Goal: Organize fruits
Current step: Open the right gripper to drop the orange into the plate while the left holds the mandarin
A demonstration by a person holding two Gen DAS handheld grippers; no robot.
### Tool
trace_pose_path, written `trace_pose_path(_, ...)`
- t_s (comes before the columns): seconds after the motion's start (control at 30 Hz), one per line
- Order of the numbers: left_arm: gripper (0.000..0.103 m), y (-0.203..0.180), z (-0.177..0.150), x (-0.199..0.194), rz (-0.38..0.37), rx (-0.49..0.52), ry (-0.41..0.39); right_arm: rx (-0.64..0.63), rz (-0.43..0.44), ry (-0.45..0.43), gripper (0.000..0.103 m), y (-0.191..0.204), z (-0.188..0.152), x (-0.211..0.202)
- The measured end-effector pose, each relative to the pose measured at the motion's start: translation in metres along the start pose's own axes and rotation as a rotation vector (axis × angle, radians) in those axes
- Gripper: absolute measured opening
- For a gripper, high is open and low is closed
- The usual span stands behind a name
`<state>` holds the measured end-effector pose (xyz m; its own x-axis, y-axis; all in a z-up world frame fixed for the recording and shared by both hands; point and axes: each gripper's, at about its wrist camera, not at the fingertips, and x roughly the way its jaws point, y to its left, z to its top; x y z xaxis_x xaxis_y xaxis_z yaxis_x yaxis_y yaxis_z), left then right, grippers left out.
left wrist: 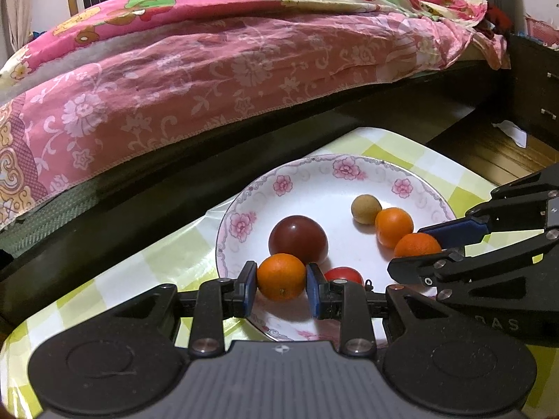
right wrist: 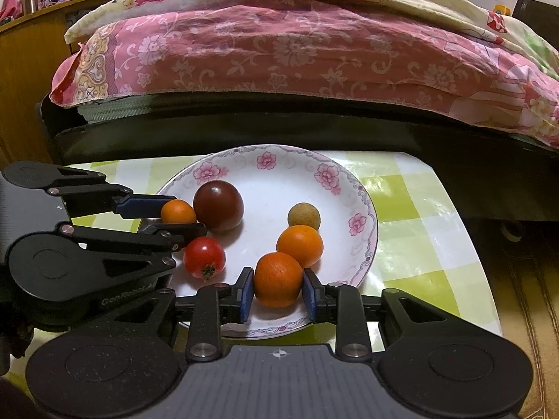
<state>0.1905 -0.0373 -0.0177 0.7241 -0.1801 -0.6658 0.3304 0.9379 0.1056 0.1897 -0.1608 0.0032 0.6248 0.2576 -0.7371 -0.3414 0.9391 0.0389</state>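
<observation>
A bed [left wrist: 244, 70] draped in a pink floral quilt [right wrist: 297, 45] fills the background, and in front of it a counter [right wrist: 419, 216] under a green-and-white checked cloth carries a white plate [right wrist: 265, 160] with pink flowers around its rim. All the fruit lies on that plate. The left tool [left wrist: 281, 284] reaches over the plate's near-left edge and pinches a small orange [left wrist: 281, 276] between its blue pads [left wrist: 250, 288]; this orange sits right against a large dark red tomato [left wrist: 298, 239] toward the plate's middle. A bright red cherry tomato [right wrist: 203, 257] lies on the near side of the plate, just beside the left tool's lower finger. The right tool [right wrist: 277, 295] comes in over the plate's near-right edge and grips a second orange [right wrist: 277, 279] between its own blue pads [right wrist: 246, 295]. That orange touches a third orange [right wrist: 299, 245] slightly farther in on the plate, and a small tan round fruit [right wrist: 304, 215] sits just behind the third orange, touching it or nearly so. From the left wrist view, the right tool's black linkage crosses the plate's right rim.
</observation>
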Motion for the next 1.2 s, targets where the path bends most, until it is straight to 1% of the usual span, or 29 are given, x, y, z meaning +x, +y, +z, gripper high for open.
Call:
trace_pose_path(0.13, 0.038, 0.000, 0.003, -0.005, -0.001, -0.002, -0.008, 0.003, 0.000, -0.011, 0.027, 0.000, 0.000, -0.003)
trace_pose_path(0.67, 0.038, 0.001, 0.007, -0.032, 0.005, 0.001, -0.035, 0.011, -0.018, -0.051, 0.028, 0.000, 0.000, -0.019)
trace_pose_path(1.2, 0.038, 0.003, 0.004, -0.045, 0.000, -0.010, -0.038, 0.012, -0.012, -0.058, 0.028, 0.002, -0.001, -0.024)
